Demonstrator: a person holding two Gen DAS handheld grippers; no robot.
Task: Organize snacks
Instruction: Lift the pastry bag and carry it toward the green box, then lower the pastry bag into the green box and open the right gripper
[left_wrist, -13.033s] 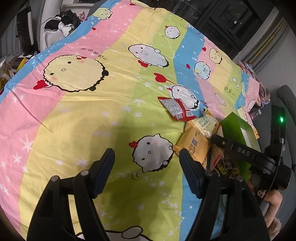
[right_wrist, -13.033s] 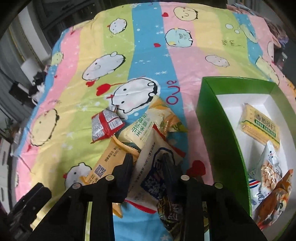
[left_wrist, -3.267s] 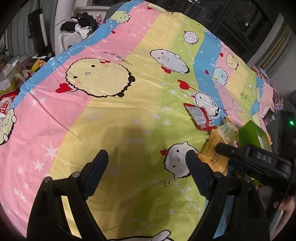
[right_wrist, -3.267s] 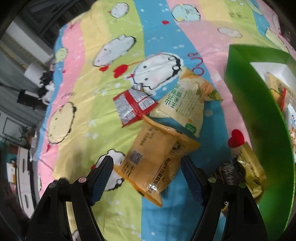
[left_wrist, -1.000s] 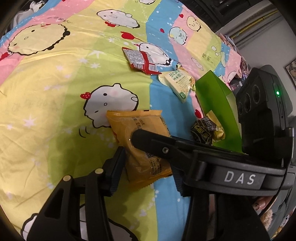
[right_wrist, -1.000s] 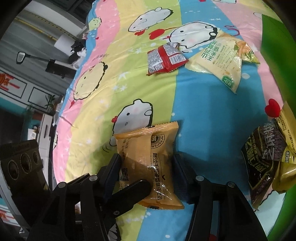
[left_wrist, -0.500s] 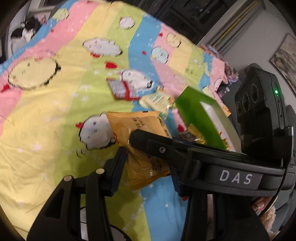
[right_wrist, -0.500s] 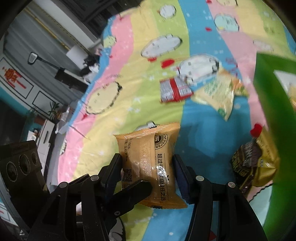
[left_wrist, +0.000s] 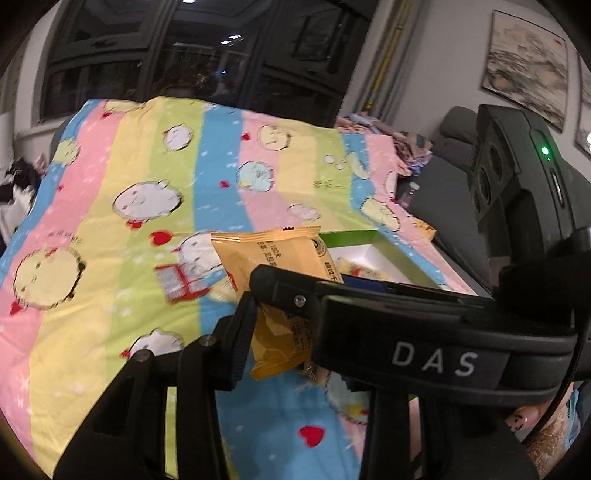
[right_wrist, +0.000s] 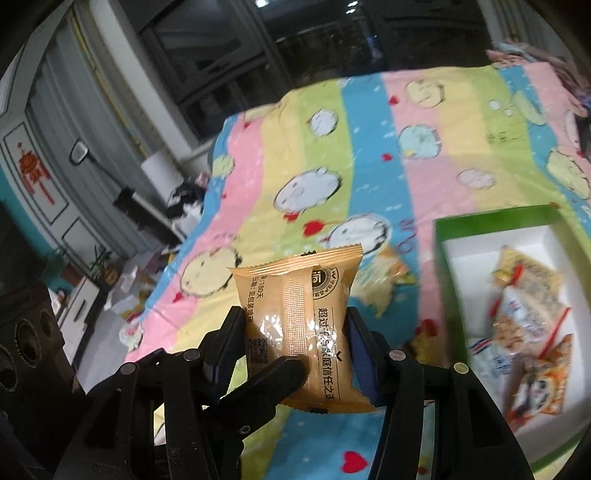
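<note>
Two grippers clamp one orange snack packet (right_wrist: 301, 325) held above the bed (right_wrist: 369, 155). Right gripper (right_wrist: 297, 354): jaws pressed on the packet's two side edges, packet upright between them. Left gripper (left_wrist: 280, 332): jaws, which have just been closing, pinch the packet's lower part, one finger (right_wrist: 266, 380) lying across its face. Green box (right_wrist: 441, 266) stands open to the right, snacks inside, its near wall beside the packet. Red packet (left_wrist: 177, 280) lies on the bedspread beyond, with bare bedspread to the left.
</note>
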